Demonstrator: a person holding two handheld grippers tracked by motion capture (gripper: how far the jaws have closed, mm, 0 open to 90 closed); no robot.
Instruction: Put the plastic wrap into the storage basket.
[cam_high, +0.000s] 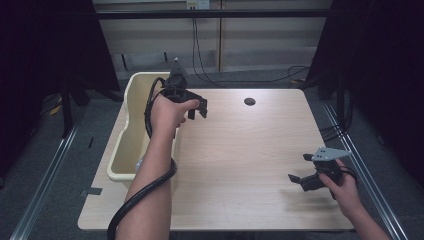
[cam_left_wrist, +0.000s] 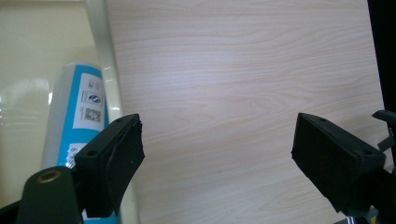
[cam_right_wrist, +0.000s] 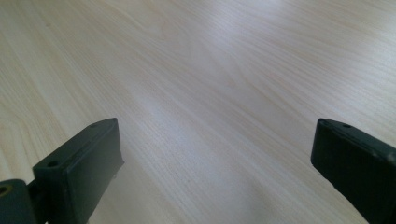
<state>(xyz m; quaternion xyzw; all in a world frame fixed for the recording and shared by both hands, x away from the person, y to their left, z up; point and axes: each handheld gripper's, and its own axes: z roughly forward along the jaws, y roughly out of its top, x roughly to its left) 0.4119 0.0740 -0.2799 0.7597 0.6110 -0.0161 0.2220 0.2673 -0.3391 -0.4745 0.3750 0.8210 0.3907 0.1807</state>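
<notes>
Table (cam_high: 240, 165): light wood, lying bare under both grippers.
Tub (cam_high: 131, 131): cream, sitting at the table's left edge.
Bottle (cam_left_wrist: 77, 116): blue-labelled, lying inside the tub, showing clearly in the left gripper view.
Left gripper (cam_high: 199, 107): hovering beside the tub, jaws gaping, holding nothing.
Right gripper (cam_high: 302, 176): jaws standing wide, gripping nothing.

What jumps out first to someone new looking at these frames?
The cream plastic bin at the table's left edge, with the left gripper held open just right of it over the wood. A white and blue tube lies inside the bin, seen past that gripper's jaw. The right gripper sits open, low over the bare wooden table near its right front corner.
</notes>
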